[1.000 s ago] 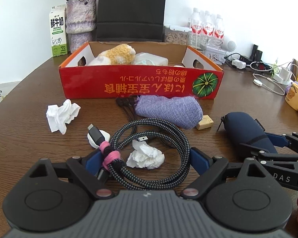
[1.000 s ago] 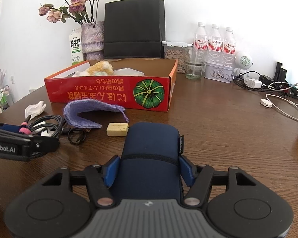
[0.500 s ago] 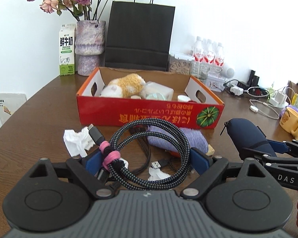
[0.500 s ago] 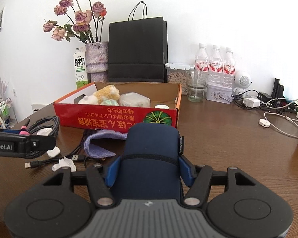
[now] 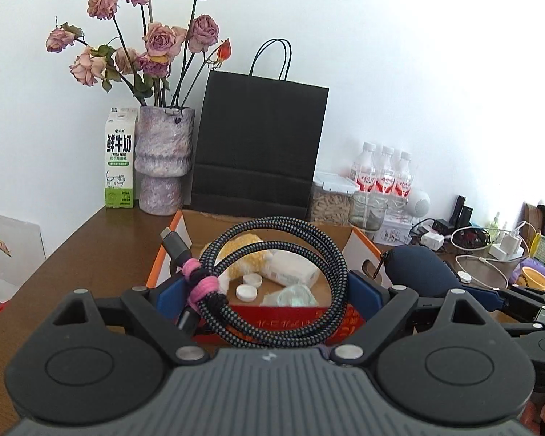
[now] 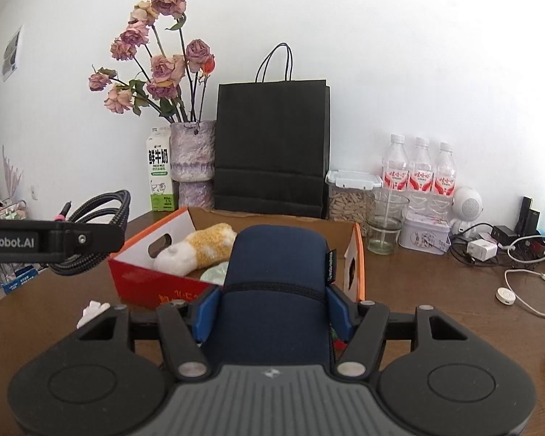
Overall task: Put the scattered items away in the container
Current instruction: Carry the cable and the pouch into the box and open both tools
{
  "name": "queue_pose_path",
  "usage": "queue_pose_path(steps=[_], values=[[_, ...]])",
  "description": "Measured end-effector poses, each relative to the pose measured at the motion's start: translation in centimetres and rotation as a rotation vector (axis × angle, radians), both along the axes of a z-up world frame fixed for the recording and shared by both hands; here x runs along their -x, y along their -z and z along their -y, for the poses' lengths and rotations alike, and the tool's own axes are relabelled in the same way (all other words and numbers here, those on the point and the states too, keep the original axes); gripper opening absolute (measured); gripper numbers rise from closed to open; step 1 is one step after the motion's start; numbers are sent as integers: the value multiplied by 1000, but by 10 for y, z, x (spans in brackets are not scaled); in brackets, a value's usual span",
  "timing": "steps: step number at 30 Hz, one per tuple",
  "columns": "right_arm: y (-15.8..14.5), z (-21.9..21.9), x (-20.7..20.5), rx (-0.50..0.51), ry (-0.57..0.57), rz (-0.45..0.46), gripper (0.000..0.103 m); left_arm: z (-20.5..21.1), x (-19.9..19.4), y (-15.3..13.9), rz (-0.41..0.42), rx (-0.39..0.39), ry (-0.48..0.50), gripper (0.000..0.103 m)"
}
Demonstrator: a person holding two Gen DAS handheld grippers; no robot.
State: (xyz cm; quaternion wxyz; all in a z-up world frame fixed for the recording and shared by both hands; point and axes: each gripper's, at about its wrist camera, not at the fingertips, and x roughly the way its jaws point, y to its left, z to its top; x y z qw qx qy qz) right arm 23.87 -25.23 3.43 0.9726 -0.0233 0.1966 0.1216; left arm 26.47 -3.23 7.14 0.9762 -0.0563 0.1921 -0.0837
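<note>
A coiled black braided cable (image 5: 339,272) with a pink tie hangs in the air, and my left gripper (image 5: 269,290) is shut on it with the blue pads wide apart. Beyond the coil stands the red cardboard box (image 5: 290,318), holding a yellow plush toy (image 5: 247,250), white caps and a clear packet. My right gripper (image 6: 272,307) is shut on a navy soft pouch (image 6: 276,265), raised just in front of the box (image 6: 145,279). In the right wrist view the cable (image 6: 101,203) shows at the left, level with the box rim. A crumpled tissue (image 6: 92,309) lies on the table.
Behind the box stand a black paper bag (image 6: 272,145), a vase of dried roses (image 6: 192,160) and a milk carton (image 6: 160,174). A glass (image 6: 385,225), water bottles (image 6: 421,174), a tin, chargers and loose white cables (image 6: 527,290) crowd the back right.
Both grippers have risen and moved toward the box with their loads. The purple pouch, tissues and small block on the table have dropped out of the left wrist view.
</note>
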Motion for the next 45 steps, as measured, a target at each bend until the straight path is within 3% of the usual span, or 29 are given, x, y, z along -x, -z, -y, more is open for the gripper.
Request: queue_pose_path(steps=[10, 14, 20, 26, 28, 29, 30, 32, 45], values=[[-17, -19, -87, -29, 21, 35, 61, -7, -82, -8, 20, 29, -11, 91], [-9, -23, -121, -26, 25, 28, 61, -6, -114, 3, 7, 40, -26, 91], [18, -24, -166, 11, 22, -40, 61, 3, -161, 28, -67, -30, -37, 91], [33, -17, -181, 5, 44, -89, 62, 2, -174, 43, -117, -60, -64, 93], [33, -13, -183, -14, 54, -105, 65, 3, -175, 45, -125, -79, -77, 97], [33, -11, -184, -17, 58, -109, 73, 4, -175, 45, -125, -84, -83, 103], [32, -10, -183, -12, 67, -111, 92, 4, -173, 44, -119, -89, -91, 103], [28, -9, -178, -3, 71, -93, 103, 4, -172, 41, -114, -95, -111, 103], [18, -11, -171, 3, 51, -92, 103, 2, -167, 35, -94, -86, -127, 103]])
